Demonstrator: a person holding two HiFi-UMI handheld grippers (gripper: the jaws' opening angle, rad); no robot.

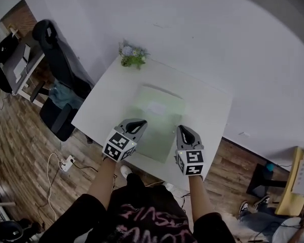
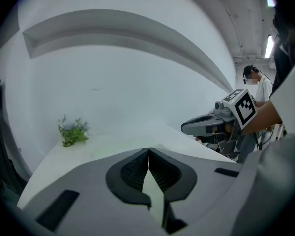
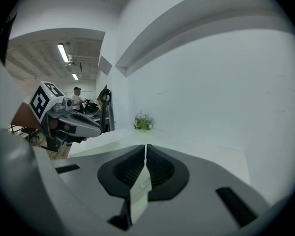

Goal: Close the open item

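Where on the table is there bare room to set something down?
Bare table: the wide strip right of the green folder, the strip on its left running back to the plant, and the far band along the wall. Crowded: the near edge, where the left gripper and right gripper sit at the folder's near corners.

Soft, even, cool light fills all three views, with hardly a shadow. The white wall (image 1: 202, 29) and counter (image 1: 111, 97) come out bright, almost washed out. Ceiling strip lights (image 3: 64, 53) glare in the right gripper view. Wide-angle bending curves straight lines and blackens the gripper views' corners. Close to the lens, the left tongs (image 2: 148, 151) look soft.
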